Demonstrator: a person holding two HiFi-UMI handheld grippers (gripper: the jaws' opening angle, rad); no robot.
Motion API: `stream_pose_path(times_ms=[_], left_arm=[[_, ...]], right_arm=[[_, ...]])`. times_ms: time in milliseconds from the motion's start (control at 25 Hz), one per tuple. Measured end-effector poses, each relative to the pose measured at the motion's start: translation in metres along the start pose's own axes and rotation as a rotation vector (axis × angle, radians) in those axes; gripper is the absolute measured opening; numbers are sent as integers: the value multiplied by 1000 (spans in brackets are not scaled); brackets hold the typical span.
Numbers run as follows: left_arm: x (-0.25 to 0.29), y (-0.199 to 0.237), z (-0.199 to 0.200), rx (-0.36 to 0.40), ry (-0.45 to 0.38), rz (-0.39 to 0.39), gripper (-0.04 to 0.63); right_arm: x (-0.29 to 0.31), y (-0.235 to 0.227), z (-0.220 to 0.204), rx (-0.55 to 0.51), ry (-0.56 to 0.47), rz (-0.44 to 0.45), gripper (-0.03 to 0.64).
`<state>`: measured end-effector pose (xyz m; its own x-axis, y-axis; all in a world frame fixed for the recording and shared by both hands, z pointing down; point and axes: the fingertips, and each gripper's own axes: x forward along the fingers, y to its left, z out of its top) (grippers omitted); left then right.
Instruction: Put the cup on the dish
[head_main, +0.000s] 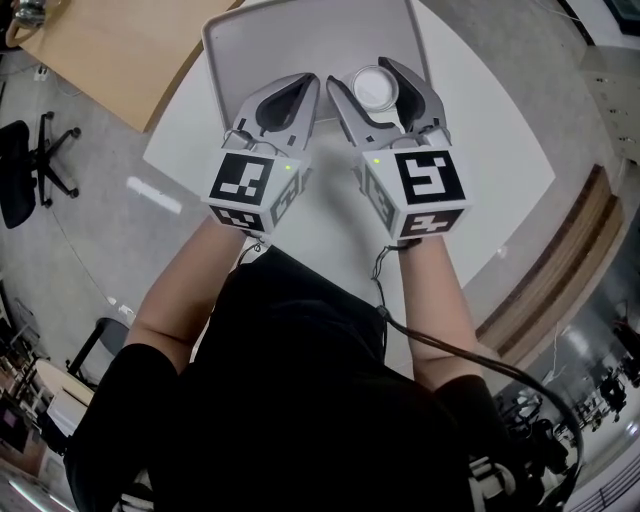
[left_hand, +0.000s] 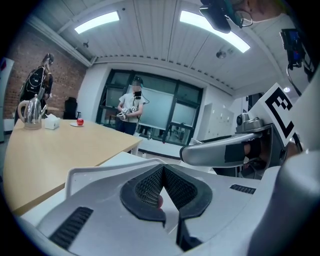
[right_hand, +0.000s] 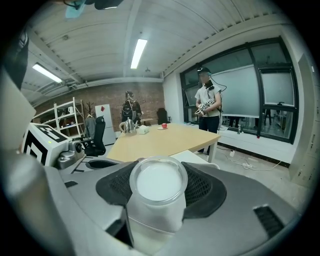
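A white frosted cup (head_main: 376, 87) stands upright between the jaws of my right gripper (head_main: 362, 73), which is shut on it. In the right gripper view the cup (right_hand: 159, 192) fills the gap between the dark pads. It is held over the near edge of a pale rectangular tray-like dish (head_main: 232, 45) lying on the white table (head_main: 480, 150). Just to the left, my left gripper (head_main: 306, 86) is shut, its tips meeting above the dish's near rim (left_hand: 100, 172). The pads (left_hand: 150, 187) look closed together, with only a small pinkish spot between them.
A light wooden table (head_main: 110, 50) stands beyond the white one at the upper left, carrying a kettle (left_hand: 30, 112) and a red apple (left_hand: 79, 121). A black office chair (head_main: 25, 170) is on the floor at left. People stand by the far windows.
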<state>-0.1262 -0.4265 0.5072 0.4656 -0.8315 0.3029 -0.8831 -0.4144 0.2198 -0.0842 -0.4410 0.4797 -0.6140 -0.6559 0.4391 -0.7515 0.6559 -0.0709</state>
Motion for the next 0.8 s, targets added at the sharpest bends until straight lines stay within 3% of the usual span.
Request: stream_pose_path(times_ms=[800], left_arm=[[66,50,-19,-24,-23,53,0]], right_arm=[[68,-34,-25,4,11,21,255]])
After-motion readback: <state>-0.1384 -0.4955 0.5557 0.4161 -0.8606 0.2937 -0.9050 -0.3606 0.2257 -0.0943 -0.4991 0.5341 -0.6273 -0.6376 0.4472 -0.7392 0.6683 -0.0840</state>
